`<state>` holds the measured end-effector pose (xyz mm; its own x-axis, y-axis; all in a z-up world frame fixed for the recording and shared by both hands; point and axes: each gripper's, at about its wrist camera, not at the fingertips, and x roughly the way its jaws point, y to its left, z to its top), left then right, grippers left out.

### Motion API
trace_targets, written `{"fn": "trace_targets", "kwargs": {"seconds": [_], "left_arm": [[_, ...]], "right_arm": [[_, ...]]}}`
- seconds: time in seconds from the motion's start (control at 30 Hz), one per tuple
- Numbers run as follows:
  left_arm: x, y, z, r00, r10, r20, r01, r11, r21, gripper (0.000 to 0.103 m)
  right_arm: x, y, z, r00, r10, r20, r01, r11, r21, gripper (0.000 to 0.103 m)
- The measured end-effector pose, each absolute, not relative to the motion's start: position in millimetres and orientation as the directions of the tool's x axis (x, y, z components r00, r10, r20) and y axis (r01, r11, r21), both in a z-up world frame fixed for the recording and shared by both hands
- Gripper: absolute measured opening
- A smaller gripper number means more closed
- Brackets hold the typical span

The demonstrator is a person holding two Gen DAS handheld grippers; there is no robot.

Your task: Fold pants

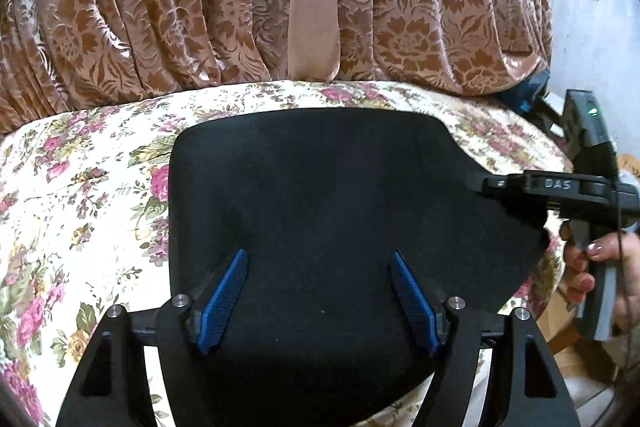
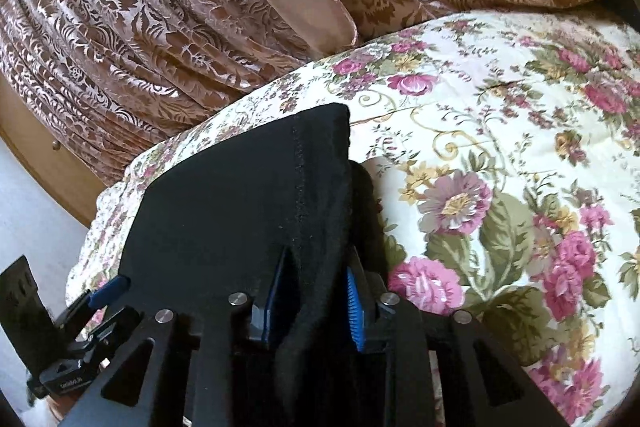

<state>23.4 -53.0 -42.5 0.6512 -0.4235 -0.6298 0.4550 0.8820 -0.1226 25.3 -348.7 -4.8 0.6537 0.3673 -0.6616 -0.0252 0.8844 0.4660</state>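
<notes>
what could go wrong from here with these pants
1. Only the right gripper pinches the black pants, at one edge; the left gripper is open above the cloth, so a pull might drag the fold crooked.
2. The grip takes in a thick bunch of cloth, which may slip from the fingers.
3. The flowered bedspread looks soft and could ruck up beneath.

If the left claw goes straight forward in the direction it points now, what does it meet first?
Most likely the black pants: they fill the view ahead of the open left claw, lying on the floral bedspread. Past their far edge comes the brown patterned curtain. How high the claw sits above the fabric is unclear.
</notes>
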Motion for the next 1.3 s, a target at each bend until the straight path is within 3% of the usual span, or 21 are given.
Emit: {"fn": "trace_targets", "kwargs": {"seconds": [0.17, 0.47, 0.9, 1.1, 1.2, 1.3], "left_arm": [[27, -56, -42, 0.652, -0.4, -0.644, 0.428, 0.895, -0.123, 0.074], [37, -57, -42, 0.636, -0.389, -0.667, 0.389, 0.908, -0.159, 0.074], [40, -60, -43, 0.63, -0.375, -0.68, 0.383, 0.912, -0.148, 0.074], [38, -59, -41, 0.621, -0.375, -0.689, 0.369, 0.915, -0.165, 0.074], [37, -57, -36, 0.61, -0.362, -0.705, 0.35, 0.921, -0.17, 0.073], [35, -54, -29, 0.611, -0.344, -0.713, 0.342, 0.927, -0.154, 0.073]], "right_arm": [[24, -350, -7, 0.658, 0.374, -0.653, -0.025, 0.878, 0.477, 0.027], [22, -328, 10, 0.694, 0.26, -0.671, -0.067, 0.952, 0.3, 0.019], [24, -338, -5, 0.686, 0.289, -0.668, -0.028, 0.928, 0.372, 0.021], [22, -340, -4, 0.673, 0.283, -0.684, -0.01, 0.928, 0.373, 0.028], [19, -344, -5, 0.666, 0.27, -0.695, 0.015, 0.927, 0.375, 0.04], [11, -354, 0, 0.671, 0.292, -0.681, 0.027, 0.909, 0.416, 0.041]]}}
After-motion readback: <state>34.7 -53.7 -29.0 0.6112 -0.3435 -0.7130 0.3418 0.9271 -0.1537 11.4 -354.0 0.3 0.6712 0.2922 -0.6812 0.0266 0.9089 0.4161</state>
